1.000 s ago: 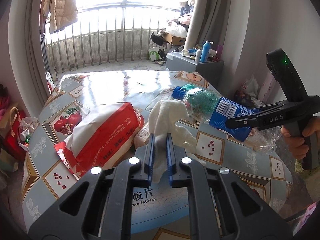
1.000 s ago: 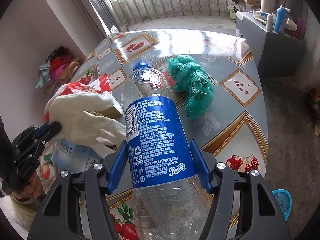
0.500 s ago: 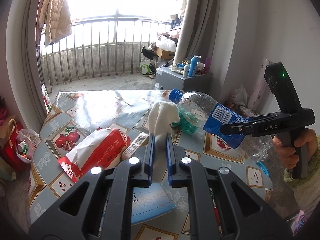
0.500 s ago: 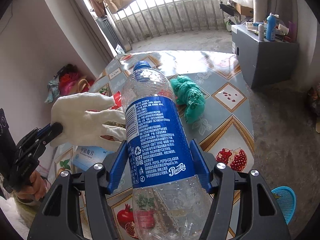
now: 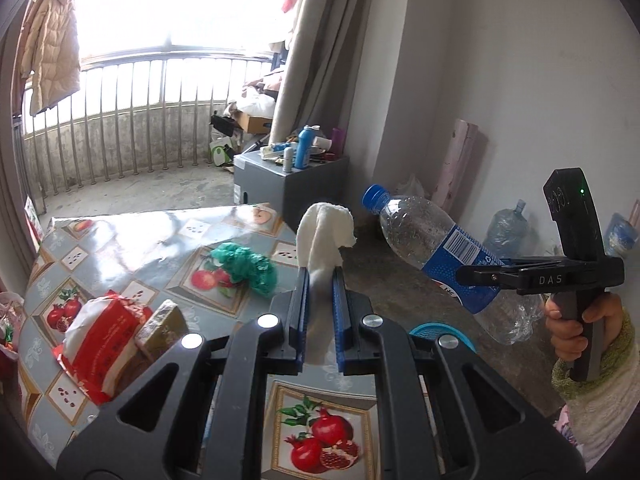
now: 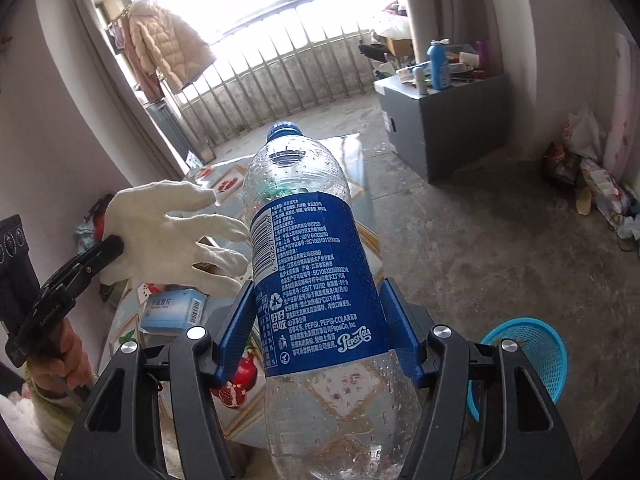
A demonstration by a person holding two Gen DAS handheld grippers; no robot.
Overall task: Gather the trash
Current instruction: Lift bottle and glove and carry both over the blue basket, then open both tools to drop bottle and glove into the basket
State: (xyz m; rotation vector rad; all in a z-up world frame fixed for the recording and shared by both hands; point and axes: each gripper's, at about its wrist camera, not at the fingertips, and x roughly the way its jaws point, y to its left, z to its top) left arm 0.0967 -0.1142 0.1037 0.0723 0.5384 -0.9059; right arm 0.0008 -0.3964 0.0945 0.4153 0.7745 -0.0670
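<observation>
Beige puffer jacket (image 6: pixel 166 50) hangs by balcony railing (image 5: pixel 132 116). Grey cabinet (image 6: pixel 444 128) on concrete floor, blue spray bottle (image 6: pixel 438 65) and clutter on top. Curtain (image 5: pixel 320 48) beside cabinet. Large water jug (image 5: pixel 508 228) against wall. Pomegranate-print tablecloth (image 5: pixel 132 236).

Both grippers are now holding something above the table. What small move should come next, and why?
Probably carry the right gripper over the blue basket on the floor. It is clamped on the empty bottle, and the basket sits just to its right; the left gripper with the white glove can follow.
</observation>
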